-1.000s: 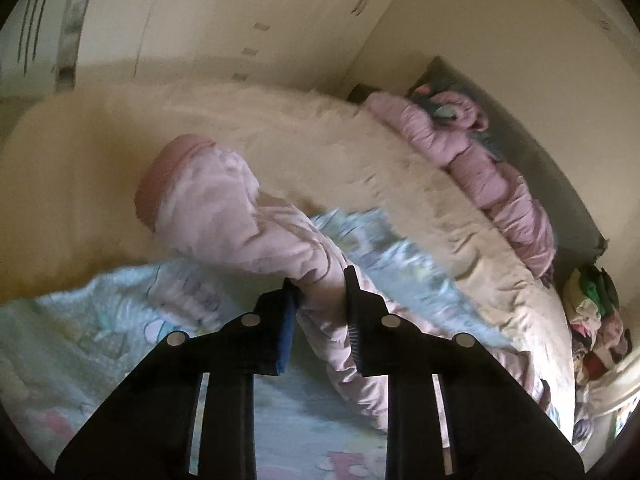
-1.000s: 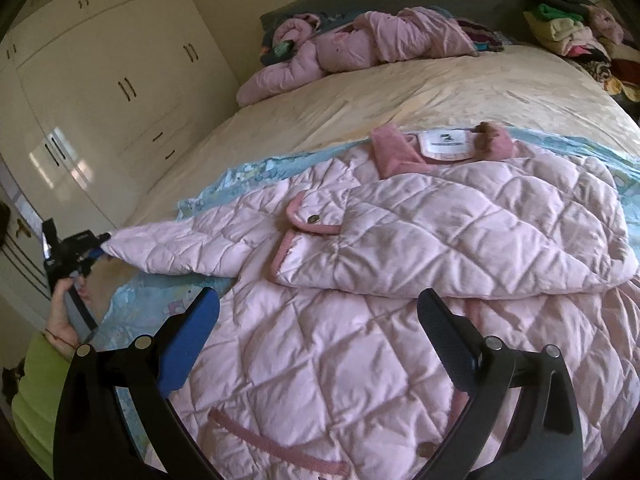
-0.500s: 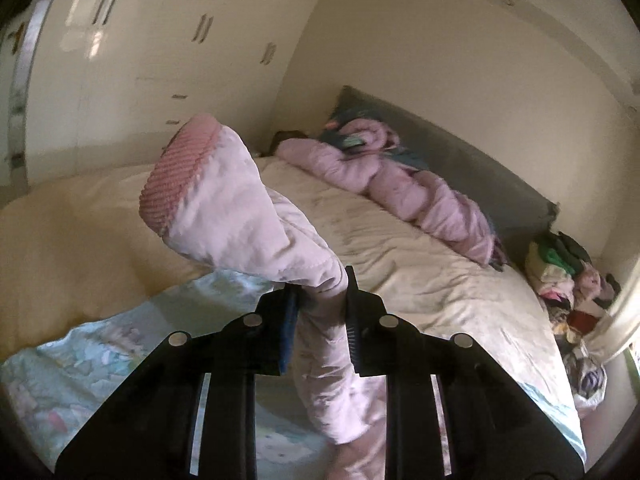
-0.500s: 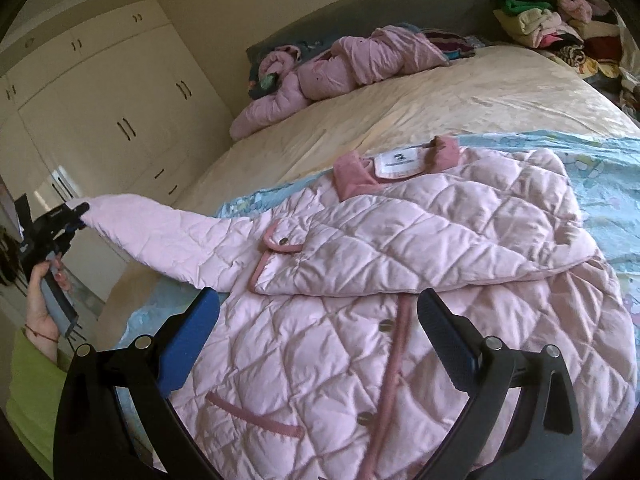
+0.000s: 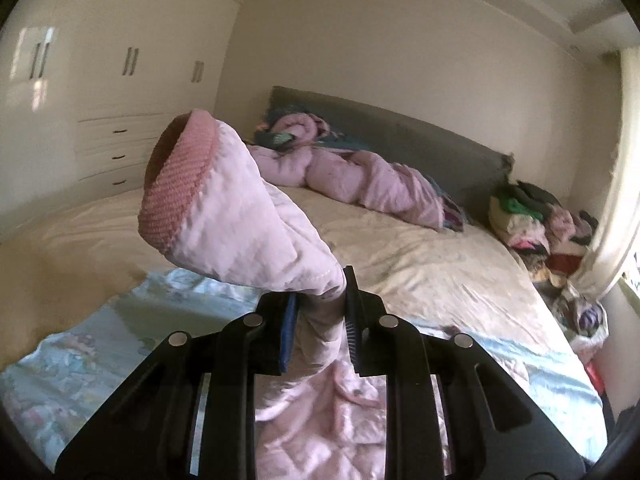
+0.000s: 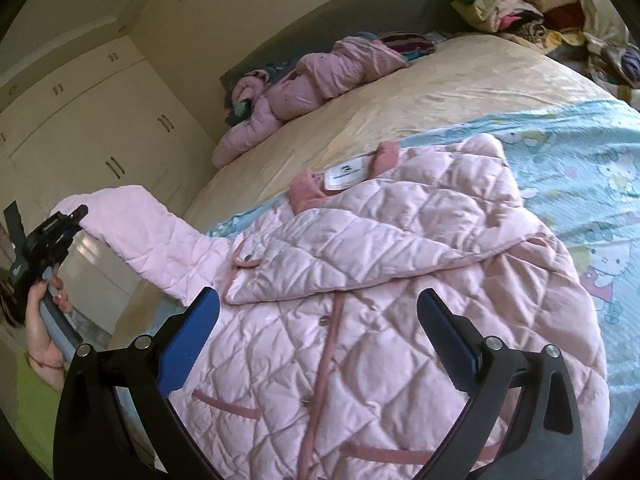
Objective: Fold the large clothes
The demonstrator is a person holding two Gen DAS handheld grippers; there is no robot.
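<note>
Clamping the sleeve [image 5: 240, 216] of a pink quilted coat [image 6: 360, 320], the left gripper [image 5: 318, 320] is holding it lifted off the bed [image 5: 420, 272], its jaws pressed on the fabric just behind the ribbed darker-pink cuff [image 5: 176, 184]. The cuff is pointing up and away, its opening turned toward the wardrobe [image 5: 100, 80].

From the right wrist view, a hand [image 6: 44, 320] is gripping the left tool's handle at the far left; a green sleeve is showing below the wrist. The held sleeve is stretching out sideways from the coat body, clear of the bedding.

The coat body is lying flat, front up, on a light-blue cartoon-print sheet [image 6: 580, 168] at the near part of the bed. One front panel is lying folded across the chest. Collar with white label [image 6: 346, 170] is facing the headboard [image 6: 340, 20]. Darker pink piping, snaps and pocket trims are showing on the front.

The right gripper [image 6: 318, 336] is hovering over the coat's lower front, jaws spread wide, nothing between the blue pads [image 6: 188, 340]; whether it is touching the fabric cannot be told.

Further up the cream bedspread, a second pink garment [image 6: 304, 88] is lying crumpled near the headboard. A pile of mixed clothes [image 6: 512, 4] is sitting at the bed's far corner, near a curtain [image 5: 612, 208].
</note>
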